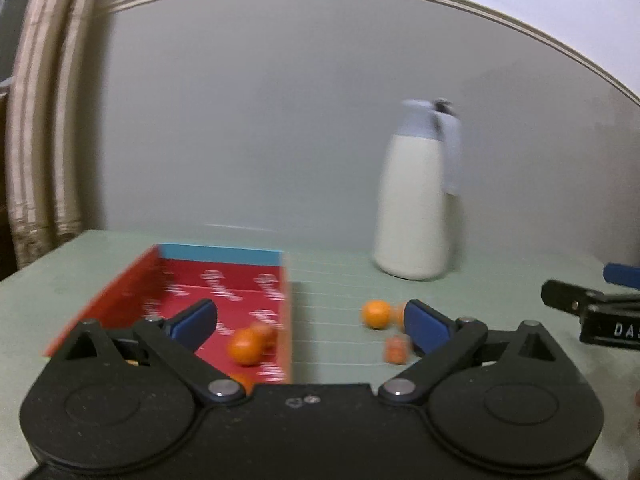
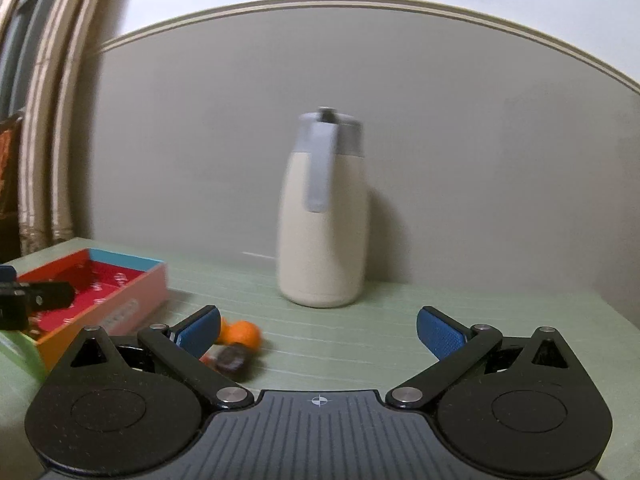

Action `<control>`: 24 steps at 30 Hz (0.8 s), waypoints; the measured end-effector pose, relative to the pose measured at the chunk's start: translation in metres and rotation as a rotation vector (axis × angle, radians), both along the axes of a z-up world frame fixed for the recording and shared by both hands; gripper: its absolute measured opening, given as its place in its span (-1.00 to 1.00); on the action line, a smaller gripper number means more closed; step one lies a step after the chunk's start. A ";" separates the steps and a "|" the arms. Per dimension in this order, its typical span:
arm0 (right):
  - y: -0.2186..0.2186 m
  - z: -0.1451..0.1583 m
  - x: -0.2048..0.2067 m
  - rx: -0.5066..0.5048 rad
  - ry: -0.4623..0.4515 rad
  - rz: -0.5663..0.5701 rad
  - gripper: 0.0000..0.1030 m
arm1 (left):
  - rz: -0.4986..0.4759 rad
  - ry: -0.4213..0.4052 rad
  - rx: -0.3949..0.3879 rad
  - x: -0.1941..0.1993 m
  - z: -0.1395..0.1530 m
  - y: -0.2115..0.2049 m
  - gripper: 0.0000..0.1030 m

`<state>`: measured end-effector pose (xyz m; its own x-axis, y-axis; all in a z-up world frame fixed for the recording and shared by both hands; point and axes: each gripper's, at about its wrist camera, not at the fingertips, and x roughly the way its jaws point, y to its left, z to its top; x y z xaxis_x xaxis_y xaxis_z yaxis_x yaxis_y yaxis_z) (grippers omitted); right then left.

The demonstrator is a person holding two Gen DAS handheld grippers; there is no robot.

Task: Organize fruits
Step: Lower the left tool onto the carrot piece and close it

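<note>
A shallow red box (image 1: pixel 224 288) with a blue far wall lies on the pale green table, and orange fruits (image 1: pixel 248 346) lie inside it near its right wall. My left gripper (image 1: pixel 310 324) stands open above the box's right wall, nothing between its blue pads. On the table to the right lie an orange (image 1: pixel 376 314) and a small reddish fruit (image 1: pixel 396 350). In the right wrist view my right gripper (image 2: pixel 318 334) is open and empty; an orange (image 2: pixel 244 334) and a dark fruit (image 2: pixel 232 358) lie by its left finger. The box (image 2: pixel 96 292) is at far left.
A tall cream jug (image 2: pixel 322 220) with a grey-blue lid and handle stands at the back of the table against the grey wall; the same jug (image 1: pixel 414 200) shows right of centre in the left wrist view. A curtain hangs at far left. The right gripper's tip (image 1: pixel 592 312) enters at the right edge.
</note>
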<state>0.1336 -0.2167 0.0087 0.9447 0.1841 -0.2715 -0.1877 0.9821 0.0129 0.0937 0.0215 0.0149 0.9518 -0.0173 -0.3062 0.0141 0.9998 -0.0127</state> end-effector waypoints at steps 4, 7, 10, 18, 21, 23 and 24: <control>-0.024 -0.003 0.006 0.008 0.029 -0.049 1.00 | -0.067 0.042 0.027 0.017 -0.008 -0.029 0.57; -0.040 -0.006 0.015 0.019 0.054 -0.089 1.00 | -0.082 0.100 0.058 0.032 -0.017 -0.042 0.40; -0.056 -0.010 0.029 0.046 0.093 -0.128 1.00 | -0.087 0.170 0.063 0.048 -0.027 -0.048 0.22; -0.076 -0.020 0.055 0.081 0.165 -0.167 1.00 | -0.075 0.288 0.090 0.090 -0.046 -0.051 -0.27; -0.078 -0.020 0.057 0.080 0.170 -0.164 1.00 | -0.084 0.309 0.073 0.099 -0.052 -0.049 -0.35; -0.078 -0.020 0.059 0.082 0.173 -0.161 1.00 | -0.092 0.321 0.081 0.103 -0.054 -0.054 -0.37; -0.078 -0.020 0.059 0.082 0.172 -0.159 1.00 | -0.099 0.329 0.086 0.105 -0.056 -0.056 -0.40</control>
